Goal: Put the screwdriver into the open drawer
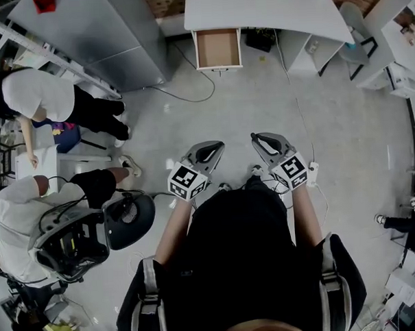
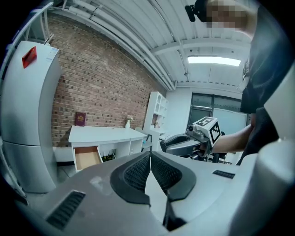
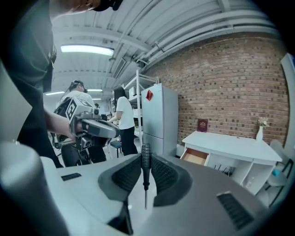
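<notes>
across the grey floor (image 1: 260, 104), white desk (image 1: 269, 11) with open drawer (image 1: 217, 48) against brick wall (image 3: 221, 83)

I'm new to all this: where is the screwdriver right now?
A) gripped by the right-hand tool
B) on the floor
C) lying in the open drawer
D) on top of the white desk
A: the right gripper view shows the screwdriver clamped upright between the jaws of the right tool, while the open drawer stands apart from it, across the room.
</notes>
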